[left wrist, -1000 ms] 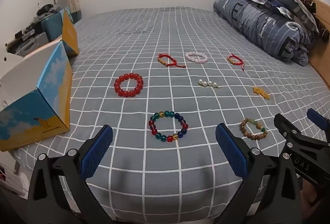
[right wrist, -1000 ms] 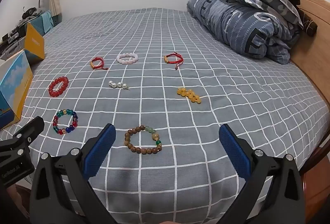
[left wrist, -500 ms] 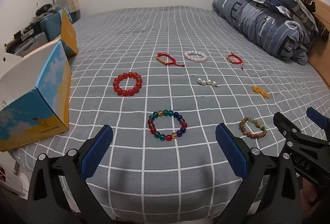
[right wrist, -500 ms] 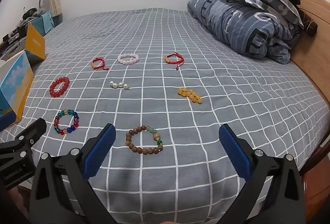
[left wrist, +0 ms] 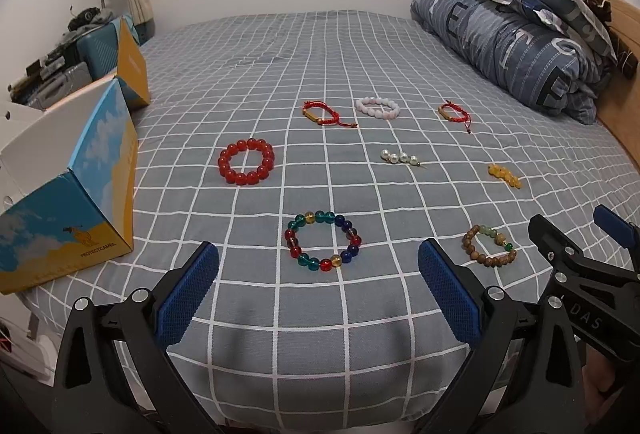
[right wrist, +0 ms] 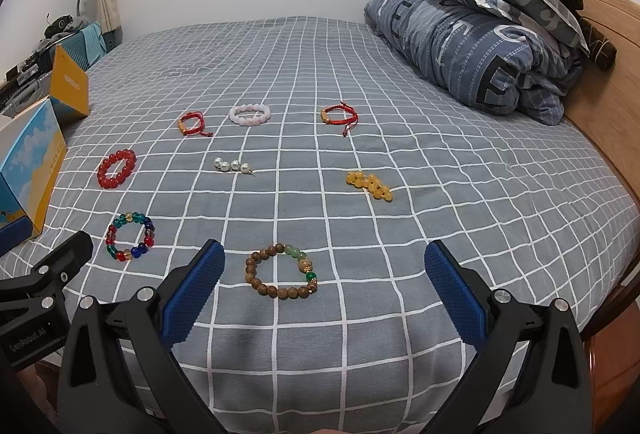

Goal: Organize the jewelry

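Note:
Several bracelets lie spread on a grey checked bedspread [left wrist: 320, 46]. A multicoloured bead bracelet [left wrist: 322, 240] lies just ahead of my open left gripper [left wrist: 318, 274]. A brown wooden bead bracelet [right wrist: 282, 271] sits just beyond my open right gripper [right wrist: 324, 276]. Farther off are a red bead bracelet [left wrist: 246, 162], two red cord bracelets [left wrist: 320, 113] [left wrist: 454, 113], a pale pink bracelet [left wrist: 378, 107], a row of pearls [left wrist: 400, 157] and a yellow bead string [right wrist: 370, 185]. Both grippers hover at the bed's near edge, holding nothing.
An open blue and yellow cardboard box [left wrist: 68, 190] stands at the bed's left edge, with suitcases [left wrist: 80, 50] behind it. A folded blue duvet and pillows [left wrist: 520, 34] are piled at the right by the wooden headboard [right wrist: 608, 82].
Both grippers have edged slightly forward toward the bracelets. The jaws stay wide apart and the jewelry has not moved.

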Tool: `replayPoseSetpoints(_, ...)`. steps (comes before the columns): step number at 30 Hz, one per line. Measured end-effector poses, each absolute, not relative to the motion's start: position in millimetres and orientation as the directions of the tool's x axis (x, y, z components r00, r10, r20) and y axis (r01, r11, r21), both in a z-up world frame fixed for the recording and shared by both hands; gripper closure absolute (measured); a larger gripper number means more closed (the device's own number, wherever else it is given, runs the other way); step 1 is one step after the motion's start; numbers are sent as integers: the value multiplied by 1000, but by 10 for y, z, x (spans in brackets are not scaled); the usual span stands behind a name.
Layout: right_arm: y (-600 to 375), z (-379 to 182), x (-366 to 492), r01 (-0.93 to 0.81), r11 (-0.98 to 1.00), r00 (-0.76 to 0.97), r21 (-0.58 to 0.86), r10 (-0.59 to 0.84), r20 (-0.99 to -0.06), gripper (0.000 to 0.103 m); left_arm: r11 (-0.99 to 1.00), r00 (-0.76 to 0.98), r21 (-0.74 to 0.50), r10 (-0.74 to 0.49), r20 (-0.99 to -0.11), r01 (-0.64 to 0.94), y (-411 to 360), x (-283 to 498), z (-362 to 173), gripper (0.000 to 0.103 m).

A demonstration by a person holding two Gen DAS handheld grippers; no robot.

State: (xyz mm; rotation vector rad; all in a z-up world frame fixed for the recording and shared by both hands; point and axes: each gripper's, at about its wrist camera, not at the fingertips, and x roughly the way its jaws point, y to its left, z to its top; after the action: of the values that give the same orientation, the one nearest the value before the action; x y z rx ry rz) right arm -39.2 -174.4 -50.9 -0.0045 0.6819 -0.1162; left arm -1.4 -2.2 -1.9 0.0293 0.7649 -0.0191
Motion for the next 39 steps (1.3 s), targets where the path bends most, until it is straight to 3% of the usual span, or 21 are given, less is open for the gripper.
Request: replayPoseSetpoints(39,-1735,-519,-397,99,994,777,-55,-112,-620,7,999,719,24,2,-695,21,-43,-2,-27,6)
